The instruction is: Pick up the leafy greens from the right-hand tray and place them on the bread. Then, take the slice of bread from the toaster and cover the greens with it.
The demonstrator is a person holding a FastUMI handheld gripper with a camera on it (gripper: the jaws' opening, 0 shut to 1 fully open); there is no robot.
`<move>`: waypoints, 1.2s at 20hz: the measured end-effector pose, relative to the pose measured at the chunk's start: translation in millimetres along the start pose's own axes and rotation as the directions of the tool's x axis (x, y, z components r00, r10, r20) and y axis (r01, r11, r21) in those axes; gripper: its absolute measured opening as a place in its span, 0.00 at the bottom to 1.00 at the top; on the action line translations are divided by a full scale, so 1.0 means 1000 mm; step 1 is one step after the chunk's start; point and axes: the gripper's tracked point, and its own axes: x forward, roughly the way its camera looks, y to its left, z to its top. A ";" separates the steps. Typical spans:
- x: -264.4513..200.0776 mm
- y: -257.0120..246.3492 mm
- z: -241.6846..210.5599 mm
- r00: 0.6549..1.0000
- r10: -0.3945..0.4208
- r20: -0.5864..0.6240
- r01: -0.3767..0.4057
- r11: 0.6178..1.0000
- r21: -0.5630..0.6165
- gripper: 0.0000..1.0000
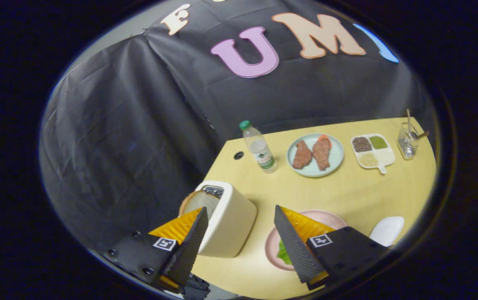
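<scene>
Jaws stand wide apart on the gripper (241,227), gripping nothing. Behind the right finger, leafy greens (282,253) already lie on the pink plate (273,246); the bread beneath them is hidden, so I judge the first half done. Between the fingers stands the toaster (228,223), its slice of bread (199,202) not yet lifted out. Farther off, a water bottle (259,148) and a plate of meat (314,154).

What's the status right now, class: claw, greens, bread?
Claw open, empty, toaster between its fingers. Greens lying on pink plate. Bread slice upright in toaster. Nothing blocking it.
</scene>
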 end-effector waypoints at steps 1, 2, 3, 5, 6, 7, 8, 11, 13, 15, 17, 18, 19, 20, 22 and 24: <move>0.006 0.011 0.003 1.000 0.011 0.002 -0.011 1.000 -0.013 0.99; 0.013 0.022 0.006 1.000 0.015 0.002 -0.015 1.000 -0.021 0.99; 0.020 0.032 0.006 1.000 0.017 0.001 -0.017 0.999 -0.027 0.99; 0.033 0.052 0.006 1.000 0.024 -0.007 -0.024 0.999 -0.032 0.99; 0.040 0.062 0.005 0.999 0.030 -0.013 -0.031 0.999 -0.037 0.99; 0.047 0.072 0.003 0.999 0.031 -0.017 -0.032 0.998 -0.050 0.99; 0.054 0.079 0.002 0.999 0.026 -0.020 -0.027 0.997 -0.070 0.99; 0.076 0.095 -0.009 0.999 0.002 -0.038 -0.007 0.992 -0.126 0.99; 0.086 0.100 -0.021 0.998 -0.019 -0.055 0.011 0.988 -0.151 0.99; 0.095 0.099 -0.035 0.995 -0.041 -0.086 0.025 0.983 -0.184 0.94; 0.099 0.094 -0.046 0.992 -0.068 -0.110 0.044 0.978 -0.205 0.89; 0.101 0.090 -0.048 0.990 -0.085 -0.113 0.059 0.975 -0.214 0.86; 0.101 0.088 -0.051 0.988 -0.097 -0.118 0.069 0.973 -0.220 0.84; 0.102 0.085 -0.052 0.987 -0.105 -0.124 0.075 0.971 -0.226 0.81; 0.106 0.081 -0.055 0.984 -0.113 -0.136 0.079 0.970 -0.231 0.76; 0.105 0.079 -0.058 0.981 -0.119 -0.152 0.082 0.970 -0.230 0.71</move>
